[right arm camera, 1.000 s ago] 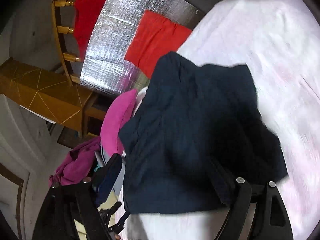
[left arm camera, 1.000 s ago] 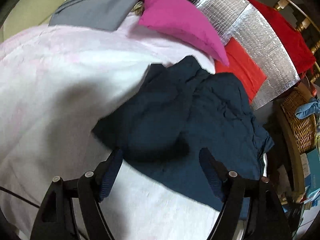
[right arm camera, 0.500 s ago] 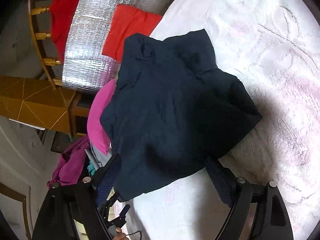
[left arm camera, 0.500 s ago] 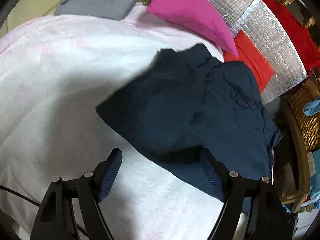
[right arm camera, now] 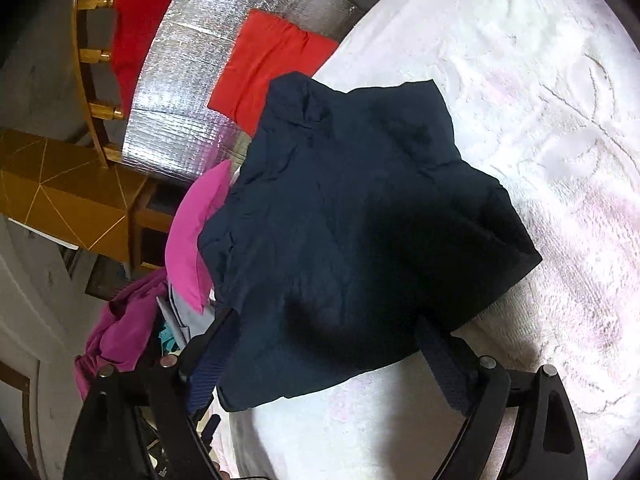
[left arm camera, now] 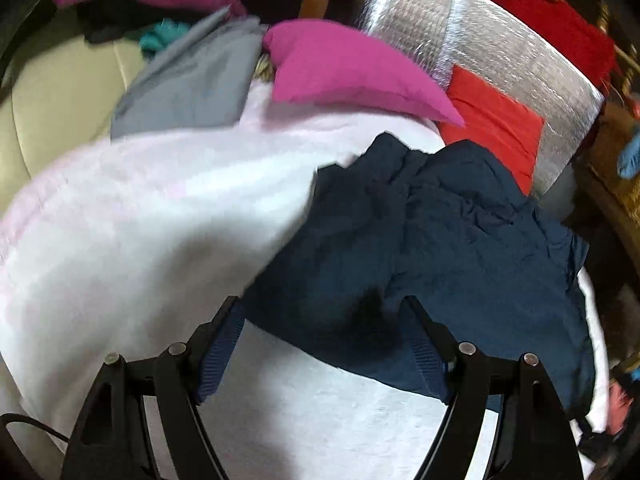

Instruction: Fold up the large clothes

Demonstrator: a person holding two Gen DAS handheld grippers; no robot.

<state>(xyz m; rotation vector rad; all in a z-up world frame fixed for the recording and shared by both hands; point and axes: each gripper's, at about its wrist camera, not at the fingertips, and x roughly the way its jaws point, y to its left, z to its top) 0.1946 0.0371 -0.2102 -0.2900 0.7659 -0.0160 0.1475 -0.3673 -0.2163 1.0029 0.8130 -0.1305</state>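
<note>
Navy garment [right arm camera: 352,216] lies crumpled mid-frame on the white blanket [right arm camera: 540,120]; left gripper [left arm camera: 320,344] and right gripper [right arm camera: 328,356] hover at bottom, jaws spread, pinching nothing.

Your navy garment [left arm camera: 440,264] lies folded into a rumpled, uneven bundle on the pale blanket [left arm camera: 140,220]. Its far end reaches the blanket's edge.
</note>
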